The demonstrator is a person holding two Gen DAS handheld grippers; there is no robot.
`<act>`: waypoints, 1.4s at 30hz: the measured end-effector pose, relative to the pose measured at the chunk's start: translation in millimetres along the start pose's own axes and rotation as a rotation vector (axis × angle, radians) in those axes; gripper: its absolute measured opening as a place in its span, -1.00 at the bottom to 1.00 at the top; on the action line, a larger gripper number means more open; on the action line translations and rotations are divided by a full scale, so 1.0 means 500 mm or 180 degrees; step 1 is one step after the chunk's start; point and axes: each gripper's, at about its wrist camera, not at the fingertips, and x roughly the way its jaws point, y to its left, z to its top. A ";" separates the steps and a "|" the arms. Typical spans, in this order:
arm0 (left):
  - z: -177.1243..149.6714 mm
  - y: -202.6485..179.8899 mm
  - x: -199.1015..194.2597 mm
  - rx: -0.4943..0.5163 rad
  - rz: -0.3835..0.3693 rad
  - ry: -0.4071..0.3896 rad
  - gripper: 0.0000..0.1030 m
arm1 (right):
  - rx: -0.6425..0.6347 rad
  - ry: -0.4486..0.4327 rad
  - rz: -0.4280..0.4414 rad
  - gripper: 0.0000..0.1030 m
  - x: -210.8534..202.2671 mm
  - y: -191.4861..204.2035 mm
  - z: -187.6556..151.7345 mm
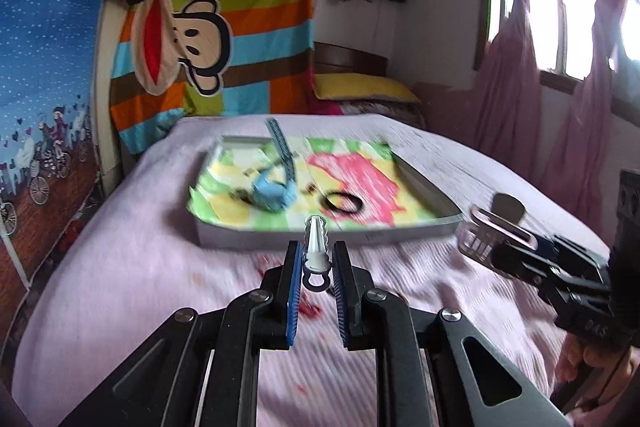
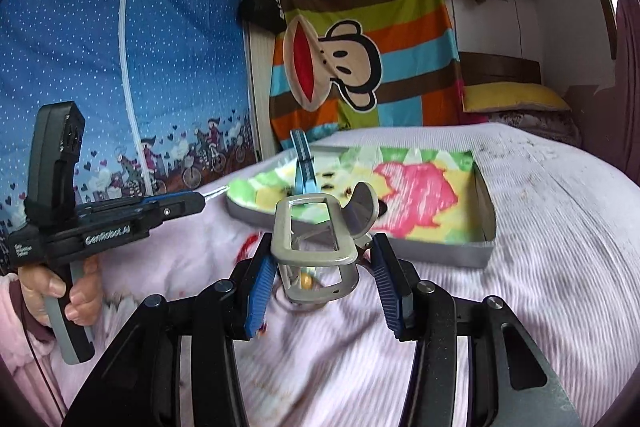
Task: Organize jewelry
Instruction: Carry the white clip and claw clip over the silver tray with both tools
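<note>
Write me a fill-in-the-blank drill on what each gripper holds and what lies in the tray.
1. The left gripper is shut on a small ____ plastic piece.
2. The clear box is held by the ____ gripper.
3. The black hair tie lies inside the ____.
4. The tray rests on a bed with a ____ cover.

Missing words: white; right; tray; pink

Your left hand-held gripper [image 2: 200, 202] is black, lettered "GenRobot.AI" in white, with a grey-edged handle. Both have ribbed blue finger pads [image 2: 260, 287], silver pivot screws [image 1: 260, 295] and cut-out arms. Your sleeve [image 2: 12, 307] is fuzzy pink.
</note>
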 end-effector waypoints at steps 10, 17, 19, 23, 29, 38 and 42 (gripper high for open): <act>0.095 0.070 0.105 -0.0026 0.0305 0.0024 -0.72 | -0.0051 -0.0121 -0.0051 -0.17 0.128 -0.018 0.081; 0.125 0.093 0.189 -0.0001 0.0347 0.0108 -0.72 | -0.0063 -0.0112 -0.0115 -0.18 0.222 -0.027 0.110; 0.128 0.099 0.210 0.0006 0.0359 0.0149 -0.72 | -0.0060 -0.0078 -0.0122 -0.18 0.246 -0.024 0.112; 0.121 0.108 0.245 -0.0047 0.0365 0.0298 -0.72 | -0.0022 0.0085 -0.0095 -0.18 0.293 -0.023 0.105; 0.108 0.122 0.271 -0.0139 0.0306 0.0450 -0.71 | 0.0034 0.0334 -0.0047 -0.17 0.341 -0.029 0.074; 0.093 0.125 0.290 -0.0151 0.0262 0.0587 -0.71 | 0.0059 0.0544 -0.0018 -0.17 0.373 -0.035 0.046; 0.086 0.123 0.297 -0.0119 0.0251 0.0665 -0.71 | 0.0039 0.0611 -0.0016 -0.17 0.382 -0.036 0.040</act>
